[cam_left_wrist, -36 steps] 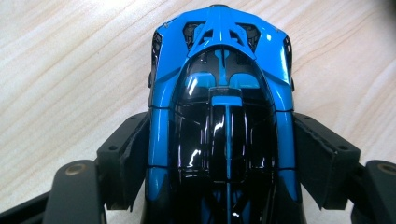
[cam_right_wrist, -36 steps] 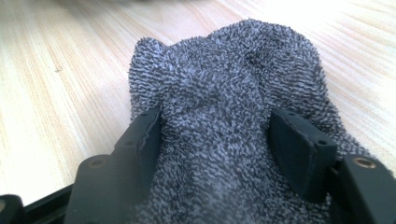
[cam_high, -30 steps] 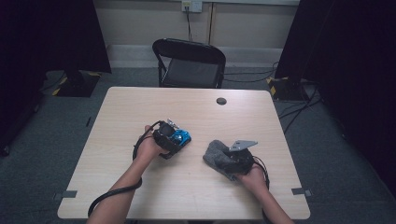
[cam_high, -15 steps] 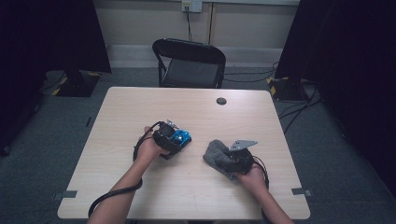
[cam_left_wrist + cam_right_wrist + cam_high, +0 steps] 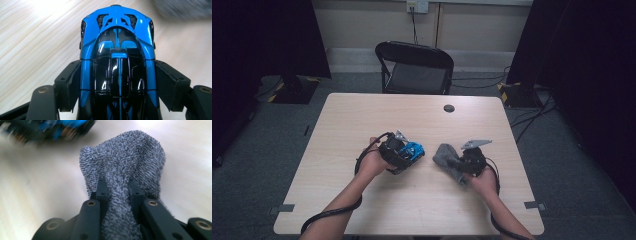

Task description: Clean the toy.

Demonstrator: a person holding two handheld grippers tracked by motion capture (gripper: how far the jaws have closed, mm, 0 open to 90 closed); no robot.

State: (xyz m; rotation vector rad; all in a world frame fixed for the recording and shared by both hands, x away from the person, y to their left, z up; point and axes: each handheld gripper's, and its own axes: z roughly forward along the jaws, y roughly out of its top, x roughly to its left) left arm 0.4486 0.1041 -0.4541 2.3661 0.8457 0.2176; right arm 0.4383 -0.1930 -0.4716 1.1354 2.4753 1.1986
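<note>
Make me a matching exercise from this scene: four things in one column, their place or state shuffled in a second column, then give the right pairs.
Things:
1. blue toy car
2. grey cloth
3. black chair
4. dark round spot

Place or state:
A. behind the table's far edge
B. clamped in the left gripper
C. on the tabletop near the far edge
D. pinched in the right gripper

Pairs: 1-B, 2-D, 3-A, 4-C

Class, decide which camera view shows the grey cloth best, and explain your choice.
The right gripper view: the grey cloth is close up, its looped weave sharp, bunched between the right gripper jaws. The high view shows it small on the table; the left gripper view catches a blurred edge.
</note>
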